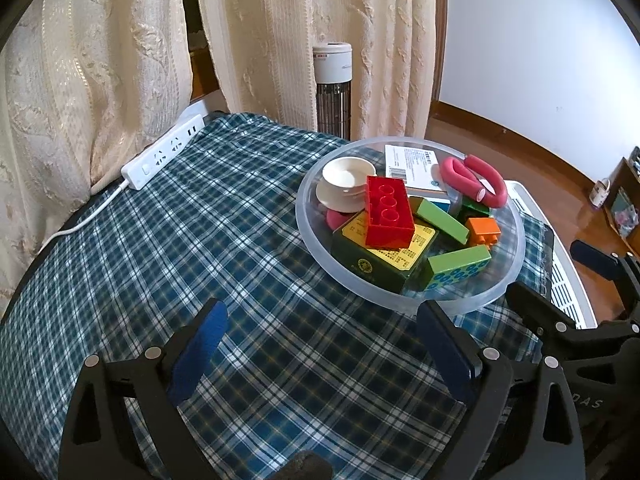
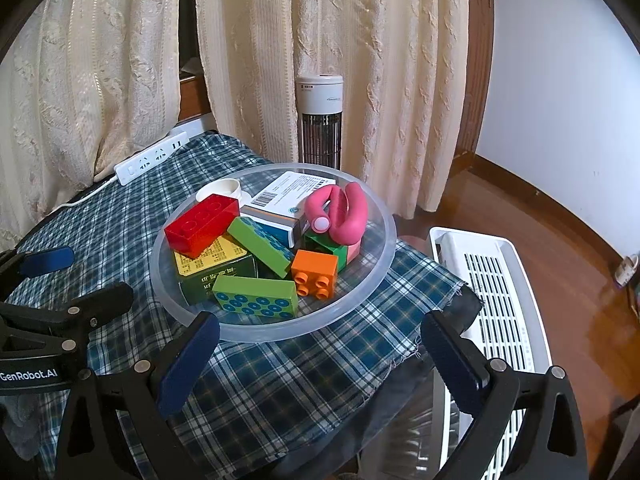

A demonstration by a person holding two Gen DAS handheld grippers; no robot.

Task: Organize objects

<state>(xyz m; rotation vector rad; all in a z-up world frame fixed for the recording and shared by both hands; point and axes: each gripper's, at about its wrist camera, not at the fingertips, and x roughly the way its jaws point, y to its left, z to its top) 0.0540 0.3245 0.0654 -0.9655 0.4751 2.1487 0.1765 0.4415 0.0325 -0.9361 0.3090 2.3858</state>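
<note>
You are looking at a red brick (image 1: 389, 211), an orange brick (image 2: 315, 269) and a green brick dotted blue (image 2: 256, 295), sitting over the table's blue-and-white plaid cloth (image 1: 200, 240).

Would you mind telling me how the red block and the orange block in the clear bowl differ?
The red block is long, with three round studs in a row; the orange block is short and stubby. The red block lies on top of the green box, studs up; the orange block sits lower in the clear bowl, tipped so its studs face sideways. Both are plastic toy bricks.
</note>
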